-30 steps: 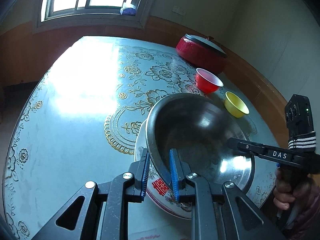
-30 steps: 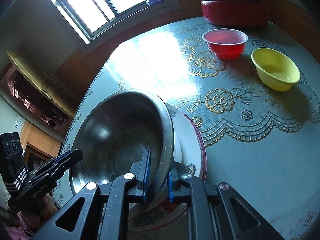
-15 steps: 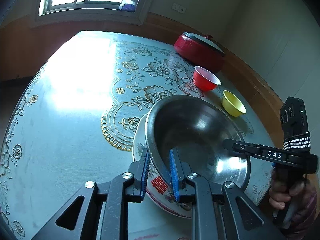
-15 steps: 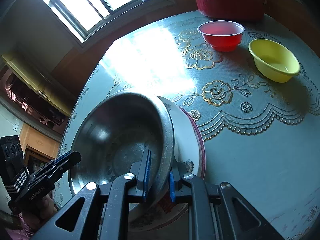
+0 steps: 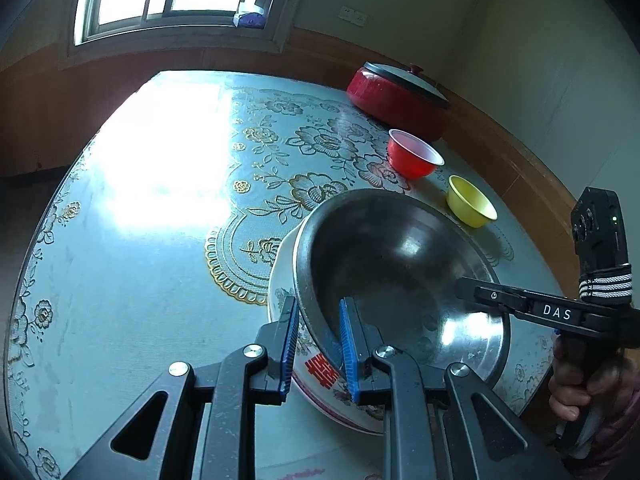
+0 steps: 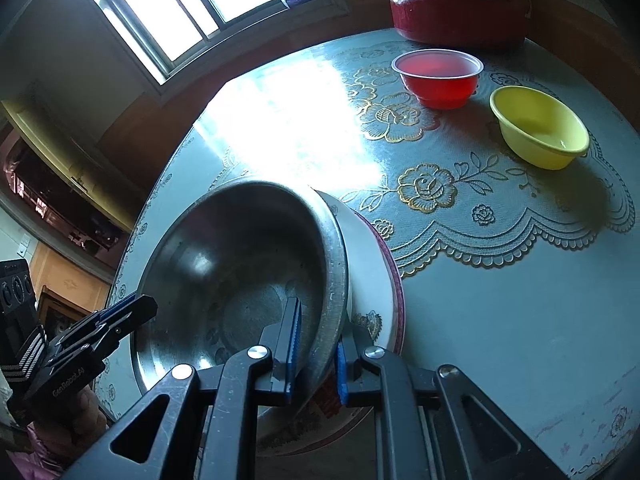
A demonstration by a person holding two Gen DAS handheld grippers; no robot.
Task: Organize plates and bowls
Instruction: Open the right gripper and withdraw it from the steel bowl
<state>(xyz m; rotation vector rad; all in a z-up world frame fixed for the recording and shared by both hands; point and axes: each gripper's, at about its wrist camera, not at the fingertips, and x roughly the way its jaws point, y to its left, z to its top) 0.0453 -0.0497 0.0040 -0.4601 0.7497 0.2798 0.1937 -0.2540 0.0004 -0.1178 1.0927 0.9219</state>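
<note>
Left claw [image 5: 316, 344] nearly closed, pads clamped on near rim of steel bowl [image 5: 400, 272]. Right claw [image 6: 316, 350] closing, rim of the same bowl between its pads, opposite side. Bowl sits tilted in patterned white dish [image 6: 380, 276] on counter [image 5: 132, 280].

"DAS" stands on the right tool [image 5: 464, 286]; a red 囍 marks the patterned bowl [image 5: 320, 368].

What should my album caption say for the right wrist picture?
Right gripper clamps the steel bowl sitting in a flowered plate.
</note>
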